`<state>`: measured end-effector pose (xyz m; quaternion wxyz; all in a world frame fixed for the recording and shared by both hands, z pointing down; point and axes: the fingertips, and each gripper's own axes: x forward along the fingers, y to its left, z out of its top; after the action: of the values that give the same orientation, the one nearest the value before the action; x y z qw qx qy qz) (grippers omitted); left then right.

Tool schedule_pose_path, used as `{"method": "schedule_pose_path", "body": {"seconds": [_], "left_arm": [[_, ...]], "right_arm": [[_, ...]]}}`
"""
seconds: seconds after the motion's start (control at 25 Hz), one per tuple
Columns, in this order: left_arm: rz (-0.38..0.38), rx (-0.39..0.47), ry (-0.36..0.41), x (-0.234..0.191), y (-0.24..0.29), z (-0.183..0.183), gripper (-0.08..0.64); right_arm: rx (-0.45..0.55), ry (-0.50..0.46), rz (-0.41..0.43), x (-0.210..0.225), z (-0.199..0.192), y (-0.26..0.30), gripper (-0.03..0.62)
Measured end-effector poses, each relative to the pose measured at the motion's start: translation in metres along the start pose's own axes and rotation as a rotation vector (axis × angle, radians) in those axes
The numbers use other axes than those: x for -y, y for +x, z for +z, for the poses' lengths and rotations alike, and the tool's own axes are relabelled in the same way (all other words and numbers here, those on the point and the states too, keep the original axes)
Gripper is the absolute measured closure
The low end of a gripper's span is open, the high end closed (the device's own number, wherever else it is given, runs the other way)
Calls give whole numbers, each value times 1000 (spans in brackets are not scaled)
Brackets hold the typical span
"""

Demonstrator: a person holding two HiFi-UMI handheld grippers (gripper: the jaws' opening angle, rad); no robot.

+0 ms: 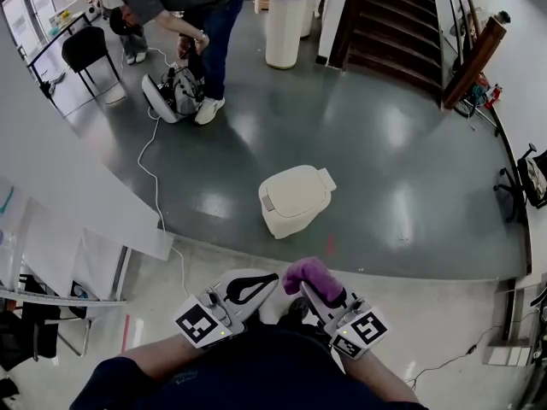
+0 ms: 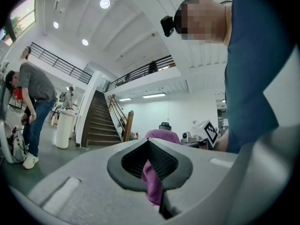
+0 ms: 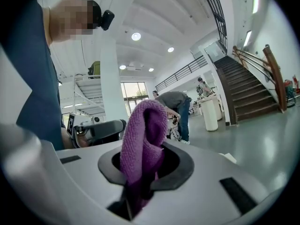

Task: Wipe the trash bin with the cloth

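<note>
Head view: purple cloth (image 1: 313,277) (bunched), cream trash bin (image 1: 293,199)

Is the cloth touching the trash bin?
No: the cloth is pinched in the right gripper, clearly apart from the trash bin.

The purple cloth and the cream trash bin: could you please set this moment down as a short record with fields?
cloth: purple microfibre cloth, bunched, standing up out of the jaws
right gripper: shut on the cloth
left gripper: shut on a strip of the same cloth
trash bin: cream plastic trash bin, lid closed, on the dark grey floor, apart from both grippers
bystander: person in a grey top, bending over, far left
wiping: not yet begun
</note>
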<state>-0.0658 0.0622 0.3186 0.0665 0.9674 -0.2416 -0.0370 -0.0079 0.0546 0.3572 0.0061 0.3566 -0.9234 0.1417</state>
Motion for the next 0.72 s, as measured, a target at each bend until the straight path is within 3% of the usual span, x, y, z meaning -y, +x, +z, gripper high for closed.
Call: {"method": "schedule_pose_path", "body": {"seconds": [0.72], "left_arm": [[134,-18,-21,-14,83,3,555]], "right_arm": [[-35,-18,136,93,24,6,512]]}}
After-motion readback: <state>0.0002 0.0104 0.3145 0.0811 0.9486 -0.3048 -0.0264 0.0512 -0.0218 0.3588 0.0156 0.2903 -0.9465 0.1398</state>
